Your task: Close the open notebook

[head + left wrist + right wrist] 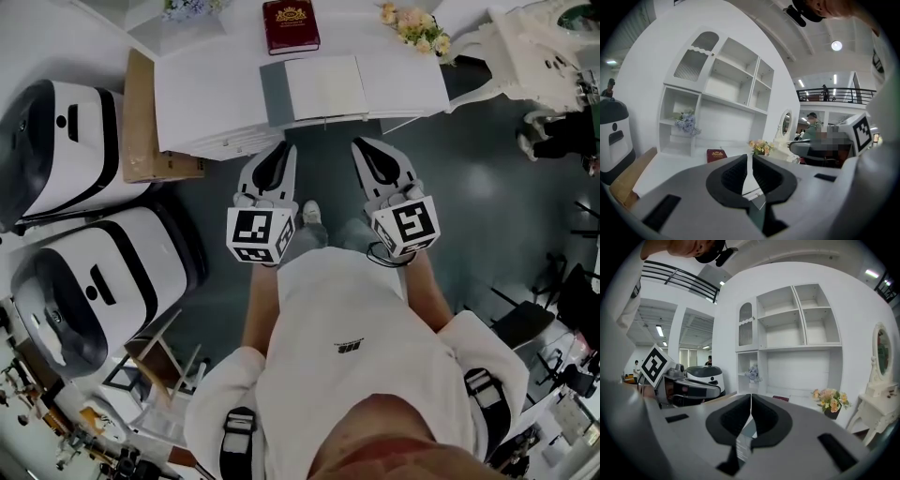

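The open notebook (354, 86) lies flat on the white desk (206, 98) near its front edge, white pages up and a grey cover strip showing at its left. Both grippers hover side by side just in front of the desk edge, short of the notebook and touching nothing. The left gripper (284, 150) points at the notebook's left part, its jaws pressed together and empty (749, 161). The right gripper (362, 147) points at the middle of the notebook, its jaws likewise together and empty (750, 401).
A dark red book (290, 25) lies behind the notebook, with a small bouquet (416, 28) at the desk's back right. A cardboard box (150, 117) and two white machines (89, 277) stand to the left. Ornate white furniture (530, 52) is at the right.
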`<state>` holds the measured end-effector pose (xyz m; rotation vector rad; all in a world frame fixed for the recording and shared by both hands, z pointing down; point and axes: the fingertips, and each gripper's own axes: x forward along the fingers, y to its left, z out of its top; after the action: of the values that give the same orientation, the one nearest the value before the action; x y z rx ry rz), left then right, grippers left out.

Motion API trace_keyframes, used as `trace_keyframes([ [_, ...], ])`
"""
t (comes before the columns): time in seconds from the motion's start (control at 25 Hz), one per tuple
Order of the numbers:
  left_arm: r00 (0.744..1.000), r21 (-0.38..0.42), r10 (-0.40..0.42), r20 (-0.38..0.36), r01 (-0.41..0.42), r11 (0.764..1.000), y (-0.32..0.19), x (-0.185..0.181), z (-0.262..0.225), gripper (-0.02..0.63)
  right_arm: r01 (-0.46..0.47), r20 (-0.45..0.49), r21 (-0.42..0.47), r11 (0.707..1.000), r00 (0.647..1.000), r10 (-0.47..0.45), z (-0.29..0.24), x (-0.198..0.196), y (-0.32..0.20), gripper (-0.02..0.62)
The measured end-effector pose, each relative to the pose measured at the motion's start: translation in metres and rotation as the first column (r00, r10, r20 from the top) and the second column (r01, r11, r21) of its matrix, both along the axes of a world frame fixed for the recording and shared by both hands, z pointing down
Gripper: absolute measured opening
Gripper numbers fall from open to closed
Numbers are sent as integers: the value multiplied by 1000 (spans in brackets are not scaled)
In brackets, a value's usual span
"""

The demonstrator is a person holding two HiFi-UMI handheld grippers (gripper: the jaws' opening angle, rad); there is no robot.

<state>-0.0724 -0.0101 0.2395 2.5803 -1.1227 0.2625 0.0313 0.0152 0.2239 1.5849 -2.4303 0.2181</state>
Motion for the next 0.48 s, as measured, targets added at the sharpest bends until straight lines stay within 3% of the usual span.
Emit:
trace_keyframes([
  [0.48, 997, -81, -71, 10, 71, 994, -35, -7, 53, 0, 67, -12, -76, 995, 998, -68, 50, -10, -33, -2],
])
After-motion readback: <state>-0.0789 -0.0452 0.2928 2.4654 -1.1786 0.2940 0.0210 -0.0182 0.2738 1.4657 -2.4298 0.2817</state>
